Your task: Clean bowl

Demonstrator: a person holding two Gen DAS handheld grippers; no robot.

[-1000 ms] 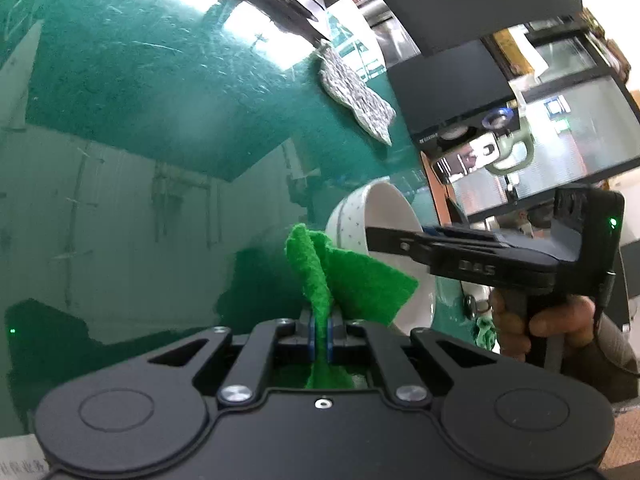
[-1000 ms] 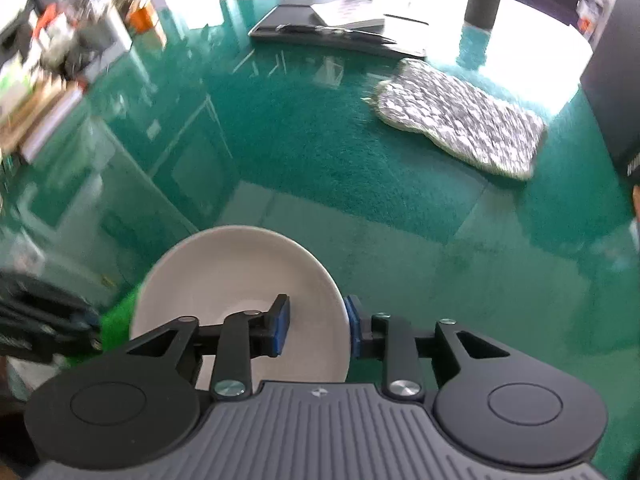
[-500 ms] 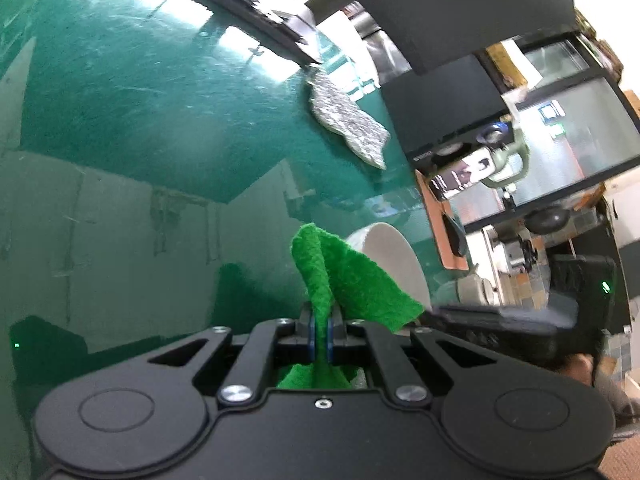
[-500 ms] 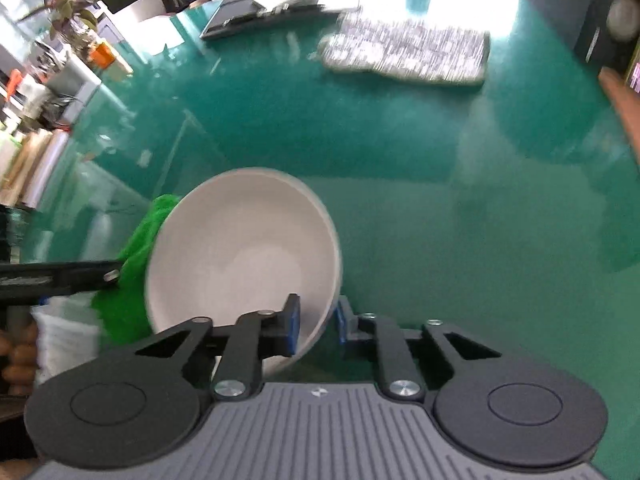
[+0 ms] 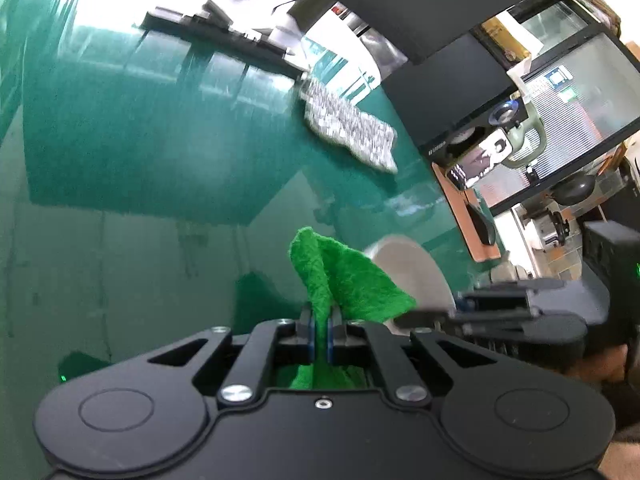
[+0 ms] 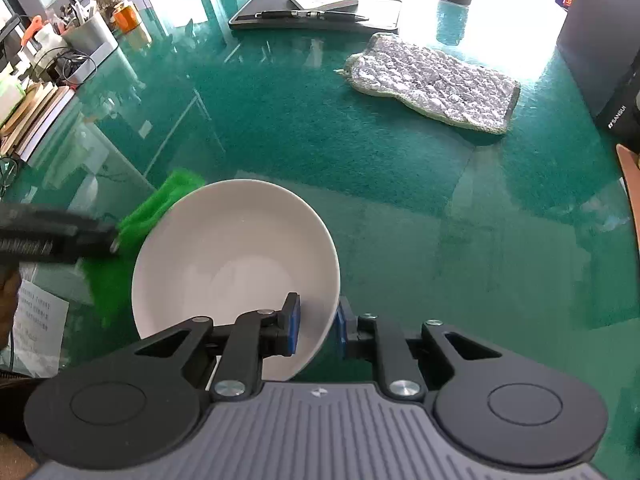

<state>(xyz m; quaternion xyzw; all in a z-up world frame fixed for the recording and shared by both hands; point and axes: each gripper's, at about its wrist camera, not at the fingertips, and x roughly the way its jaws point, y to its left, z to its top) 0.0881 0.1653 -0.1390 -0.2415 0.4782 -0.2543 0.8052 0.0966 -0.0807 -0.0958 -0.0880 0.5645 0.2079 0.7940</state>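
**Bowl tilted in the right jaws, cloth waiting behind its rim**

Bowl, white and empty, is pinched by its near rim in the right gripper, whose jaws have just been closing and now clamp the wall, one pad inside and one outside. It hangs tipped above the green bench, its open face turned toward the right wrist camera and its far rim leaning left. The green cloth stands pressed between the shut jaws of the left gripper, its loose fold upright. In the right wrist view the cloth sits just beyond the bowl's left rim, on the outer side, so the left hand is the nearer one to wipe. Reaching the inside likely means bringing the cloth over that rim. The right gripper points steeply down, the left more shallowly.
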